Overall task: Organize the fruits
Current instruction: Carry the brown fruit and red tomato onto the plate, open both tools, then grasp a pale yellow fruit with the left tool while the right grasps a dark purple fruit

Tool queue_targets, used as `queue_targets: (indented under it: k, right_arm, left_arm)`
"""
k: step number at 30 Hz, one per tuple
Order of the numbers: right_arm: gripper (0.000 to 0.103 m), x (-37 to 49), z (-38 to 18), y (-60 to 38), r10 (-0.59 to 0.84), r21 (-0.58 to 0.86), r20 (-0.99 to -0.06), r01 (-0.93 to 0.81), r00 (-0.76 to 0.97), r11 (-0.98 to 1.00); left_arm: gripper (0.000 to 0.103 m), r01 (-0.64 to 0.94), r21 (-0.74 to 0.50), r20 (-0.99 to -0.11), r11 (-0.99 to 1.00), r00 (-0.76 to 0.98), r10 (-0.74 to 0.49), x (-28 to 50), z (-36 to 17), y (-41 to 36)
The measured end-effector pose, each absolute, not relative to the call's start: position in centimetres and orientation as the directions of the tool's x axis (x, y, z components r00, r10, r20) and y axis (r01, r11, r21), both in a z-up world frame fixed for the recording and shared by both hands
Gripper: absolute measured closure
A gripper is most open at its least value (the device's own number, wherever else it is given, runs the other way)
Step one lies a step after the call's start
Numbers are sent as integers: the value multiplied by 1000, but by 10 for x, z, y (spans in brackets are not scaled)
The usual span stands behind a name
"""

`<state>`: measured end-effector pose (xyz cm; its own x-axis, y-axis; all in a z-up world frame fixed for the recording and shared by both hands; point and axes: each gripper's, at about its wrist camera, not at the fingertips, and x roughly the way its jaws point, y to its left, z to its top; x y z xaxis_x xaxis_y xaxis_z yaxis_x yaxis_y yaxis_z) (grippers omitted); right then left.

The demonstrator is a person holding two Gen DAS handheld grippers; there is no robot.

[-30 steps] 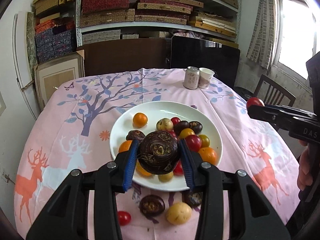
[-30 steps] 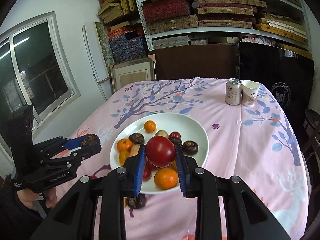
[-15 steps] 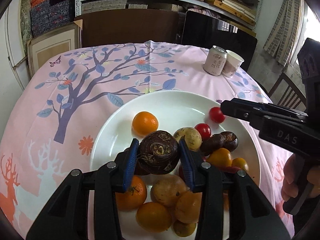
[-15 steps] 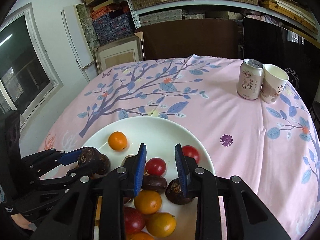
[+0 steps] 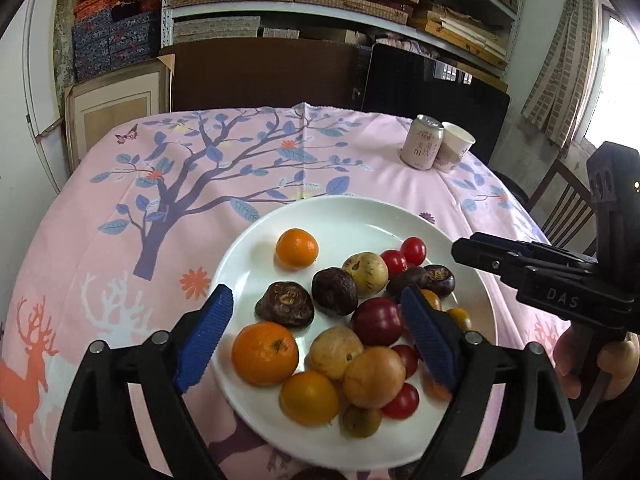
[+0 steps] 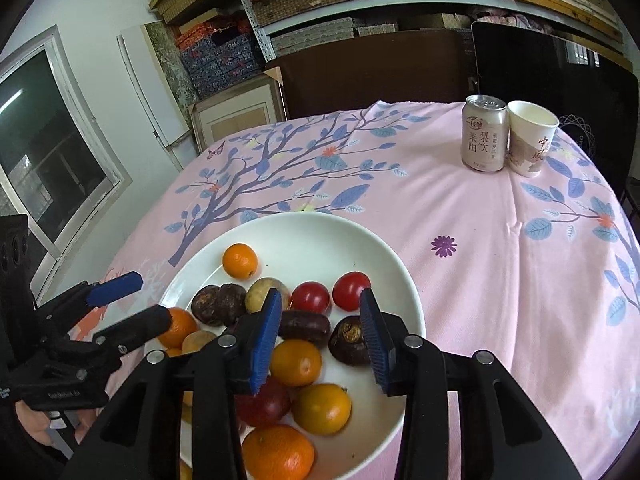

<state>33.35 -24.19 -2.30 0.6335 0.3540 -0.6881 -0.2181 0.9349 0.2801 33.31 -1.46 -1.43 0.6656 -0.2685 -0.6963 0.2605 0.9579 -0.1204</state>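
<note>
In the left wrist view, the left gripper [image 5: 316,336] hangs low over the round white ceramic plate [image 5: 356,212] with its blue ribbed pads spread wide; its jaws have just been opening, and nothing is pinched between them. The dark brown knobbly fruit [image 5: 285,305] lies on the plate under that gap, leaning against a second dark one, so the wide spread reads as a release that leaves the fruit among its own kind. The rest of the fruit sits crowded toward the near half of the plate: a large orange mandarin [image 5: 265,353], tan round fruits, a deep red plum-like fruit [image 5: 377,321] and small red cherry tomatoes, while one small mandarin [image 5: 297,249] rests apart near the far side. The right gripper [image 5: 480,254] reaches in from the right edge, its tips over the plate's rim. In the right wrist view, that right gripper [image 6: 320,334] shows its pads parted, having just been opening, with nothing pressed between them; two small red cherry tomatoes [image 6: 351,290] lie side by side on the plate [image 6: 408,280] just beyond the tips, likely where one was let go. The pink tree-printed tablecloth [image 6: 500,264] carries a pale drink can [image 6: 482,138] and a white paper cup [image 6: 530,142] well away, clear of the work.
</note>
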Motion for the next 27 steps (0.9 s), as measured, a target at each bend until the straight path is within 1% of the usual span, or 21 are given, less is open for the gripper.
queue_targets:
  k: [2,3,5,9,12,14,15,17,19,20,22,23,25,27]
  right_arm:
    - [60,307,-13,-242,366,271,-671,-247,645,930]
    - [57,292,-10,-240,371,261,-666,-263,648,929]
    - [53,262,-9,-234,375,231,-667,-299,644,926]
    - [52,205,-22,-222,402,209,-678,-364,615,908]
    - [51,176,-38,-217,406,216,-684,-363,606,906]
    - [51,167,-50,-216,411,243,-691,-345,594,907]
    - [51,163,-55,-215,414,258,-694,-335,589,906]
    - [51,156,-64,-214,415,279,-698,-313,583,908]
    - [51,151,-69,-211,405,273,-701,-303,588,913]
    - [51,149,-71,-210,400,269,-703,-301,588,915]
    - [51,147,-74,-212,396,273,-704,-290,589,917]
    - [51,146,-74,-214,396,277,-702,-284,592,918]
    - [51,145,-74,-217,397,285,-697,-278,597,917]
    - [51,146,-74,-218,397,286,-700,-276,594,917]
  left_arm:
    - [19,282,-117,-682,952,674,-284,308,-6,-6]
    - [18,295,-109,-676,949,679,-288,291,-3,-1]
    - [17,315,-69,-673,947,686,-277,261,-4,3]
    - [17,372,41,-701,927,672,-239,202,-31,0]
    - [17,396,96,-715,913,666,-214,177,-56,-11]
    - [19,402,122,-723,907,662,-196,169,-71,-22]
    - [22,405,131,-725,905,662,-191,168,-76,-26]
    - [31,409,128,-740,903,645,-187,171,-79,-33]
    - [36,403,118,-742,907,644,-189,175,-79,-36]
    - [40,399,125,-747,908,640,-179,178,-81,-39]
    - [58,419,115,-771,901,610,-185,182,-86,-46]
    - [63,428,121,-779,896,600,-182,182,-88,-49]
    - [63,429,144,-780,892,604,-165,182,-89,-54]
    - [63,428,137,-782,893,600,-168,183,-90,-55]
